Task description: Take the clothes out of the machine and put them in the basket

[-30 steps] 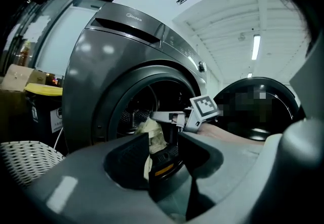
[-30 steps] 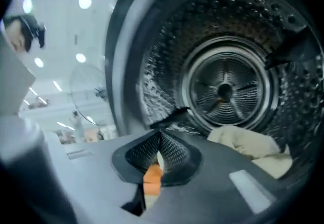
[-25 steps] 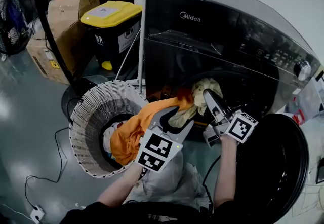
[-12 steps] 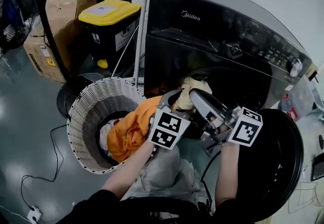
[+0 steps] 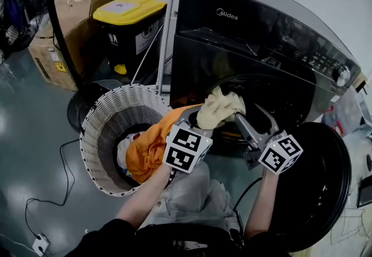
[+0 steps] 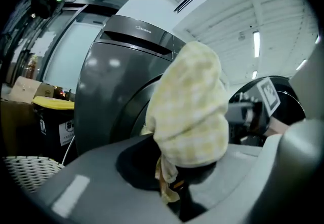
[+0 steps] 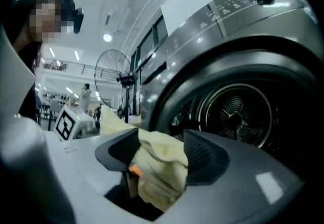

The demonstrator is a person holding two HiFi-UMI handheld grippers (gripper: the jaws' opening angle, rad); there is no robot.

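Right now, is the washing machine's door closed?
No, the round door is swung wide open at the side of the machine, so the drum opening shows.

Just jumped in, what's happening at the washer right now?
A person is unloading the washing machine. The left gripper is clamped on a pale yellow cloth in front of it. The jaws of the right gripper have just been opening, with that cloth between them. An orange garment drapes into the white basket.

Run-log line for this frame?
left hand-held gripper: shut on yellow checked cloth | right hand-held gripper: jaws just opening, cloth between | orange garment: draped into basket
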